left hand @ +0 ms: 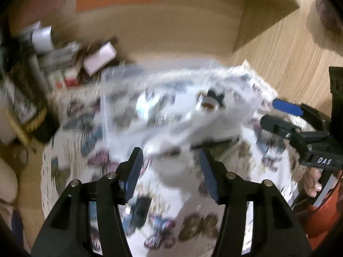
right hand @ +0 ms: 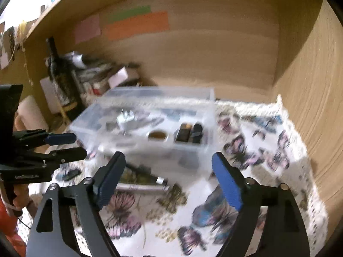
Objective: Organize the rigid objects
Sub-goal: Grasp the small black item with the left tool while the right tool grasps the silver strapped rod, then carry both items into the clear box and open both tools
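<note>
Bin (right hand: 150, 111) at 12 o'clock on the cloth (right hand: 257, 150) is partly filled: cup (right hand: 158, 136), dark boxes (right hand: 189, 133), plug (right hand: 126, 117). A tube (right hand: 141, 187) lies loose at 6 o'clock of it. Left gripper (left hand: 170, 171) and right gripper (right hand: 169, 181) are wide apart, empty.

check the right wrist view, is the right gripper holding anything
No, the right gripper has its jaws spread wide with only the butterfly cloth showing between them.

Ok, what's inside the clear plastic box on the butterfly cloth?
The box holds a white plug, a round cup-like item and two dark blocks. Blur and the box wall hide anything deeper.
</note>
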Demonstrator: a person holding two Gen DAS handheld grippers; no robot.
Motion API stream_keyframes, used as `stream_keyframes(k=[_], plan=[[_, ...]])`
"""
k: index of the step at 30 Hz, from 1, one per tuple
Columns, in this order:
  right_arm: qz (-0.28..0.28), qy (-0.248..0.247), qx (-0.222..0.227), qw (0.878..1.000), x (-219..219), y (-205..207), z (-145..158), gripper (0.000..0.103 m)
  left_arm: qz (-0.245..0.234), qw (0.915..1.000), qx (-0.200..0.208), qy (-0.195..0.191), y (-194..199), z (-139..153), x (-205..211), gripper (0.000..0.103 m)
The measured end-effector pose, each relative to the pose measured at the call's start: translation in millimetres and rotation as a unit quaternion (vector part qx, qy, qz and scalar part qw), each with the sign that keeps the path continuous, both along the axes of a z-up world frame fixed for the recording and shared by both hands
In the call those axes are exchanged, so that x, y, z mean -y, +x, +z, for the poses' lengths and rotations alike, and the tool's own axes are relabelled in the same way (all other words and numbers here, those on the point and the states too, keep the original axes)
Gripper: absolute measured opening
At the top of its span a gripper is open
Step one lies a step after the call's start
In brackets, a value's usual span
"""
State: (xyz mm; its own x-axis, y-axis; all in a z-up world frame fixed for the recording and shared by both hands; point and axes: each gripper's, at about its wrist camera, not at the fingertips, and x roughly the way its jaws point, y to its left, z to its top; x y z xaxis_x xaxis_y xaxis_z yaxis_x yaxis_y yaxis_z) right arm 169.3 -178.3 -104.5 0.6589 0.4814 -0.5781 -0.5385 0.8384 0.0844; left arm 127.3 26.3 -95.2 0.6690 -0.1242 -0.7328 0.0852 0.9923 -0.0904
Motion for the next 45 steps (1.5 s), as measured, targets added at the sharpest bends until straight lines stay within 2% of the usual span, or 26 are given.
stream_keyframes(k=[3, 5, 6, 9, 13, 14, 16, 17, 19, 24, 26, 28, 35, 39, 41, 42, 44, 45], plan=[[0.016, -0.02, -0.02, 0.999, -11.7, -1.9, -15.7, 0.092, 0.012, 0.9993, -0.031, 0.016, -11.9, -21.5, -8.3, 0.057], [0.027, -0.027, -0.038, 0.999, -21.1, -1.2, -25.3, 0.103, 0.019, 0.9984, -0.048, 0.022, -18.6, -32.6, -15.1, 0.067], [0.027, -0.028, -0.041, 0.998, -25.0, -1.7, -28.4, 0.103, 0.023, 0.9981, -0.051, 0.026, -22.4, -36.6, -18.5, 0.071], [0.031, -0.047, -0.056, 0.997, -40.0, 1.1, -35.2, 0.103, 0.026, 0.9969, -0.057, 0.047, -29.6, -45.9, -24.5, 0.072], [0.03, -0.068, -0.073, 0.995, -56.7, 7.6, -45.8, 0.103, 0.022, 0.997, -0.061, 0.042, -32.3, -52.4, -30.1, 0.071], [0.03, -0.067, -0.08, 0.994, -58.4, 8.7, -47.7, 0.103, 0.017, 0.9972, -0.059, 0.043, -32.6, -52.1, -28.7, 0.069], [0.027, -0.052, -0.095, 0.994, -59.0, 10.4, -50.4, 0.103, 0.01, 0.9976, -0.052, 0.044, -33.7, -51.4, -26.5, 0.047], [0.021, -0.047, -0.1, 0.994, -59.9, 11.3, -50.7, 0.103, 0.003, 0.9977, -0.048, 0.046, -33.8, -51.5, -24.7, 0.044], [0.009, -0.047, -0.102, 0.994, -63.7, 12.0, -50.8, 0.103, -0.005, 0.9981, -0.041, 0.046, -33.7, -51.0, -20.4, 0.027], [-0.061, -0.103, -0.092, 0.989, -77.4, 20.2, -58.8, 0.103, -0.019, 0.9983, -0.025, 0.049, -39.3, -49.8, -15.9, 0.026], [-0.07, -0.12, -0.108, 0.984, -75.5, 24.3, -66.1, 0.103, -0.021, 0.9985, -0.021, 0.046, -41.0, -48.7, -16.9, 0.026], [-0.065, -0.115, -0.124, 0.983, -68.4, 24.8, -69.2, 0.101, -0.024, 0.9987, -0.019, 0.041, -40.5, -48.6, -18.2, 0.026], [-0.097, -0.119, -0.114, 0.981, -29.0, 4.4, -64.7, 0.098, -0.034, 0.9992, -0.013, 0.019, -43.8, -45.4, -19.2, 0.026], [-0.108, -0.072, -0.133, 0.983, -4.2, -7.8, -63.4, 0.098, -0.036, 0.9992, -0.009, 0.014, -45.7, -43.8, -20.4, 0.026], [-0.097, -0.067, -0.138, 0.983, -6.3, -9.8, -66.1, 0.089, -0.036, 0.9992, -0.009, 0.013, -45.5, -43.4, -20.5, 0.026], [-0.095, -0.082, -0.123, 0.984, -12.0, -13.4, -67.2, 0.083, -0.035, 0.9993, -0.007, 0.014, -45.8, -43.0, -20.4, 0.026], [-0.074, -0.101, -0.103, 0.987, -21.2, -21.8, -66.3, 0.055, -0.033, 0.9993, -0.006, 0.016, -47.0, -42.5, -19.8, 0.026], [-0.057, -0.105, -0.094, 0.988, -25.7, -27.2, -64.9, 0.046, -0.03, 0.9994, -0.003, 0.018, -47.4, -41.7, -19.8, 0.026]])
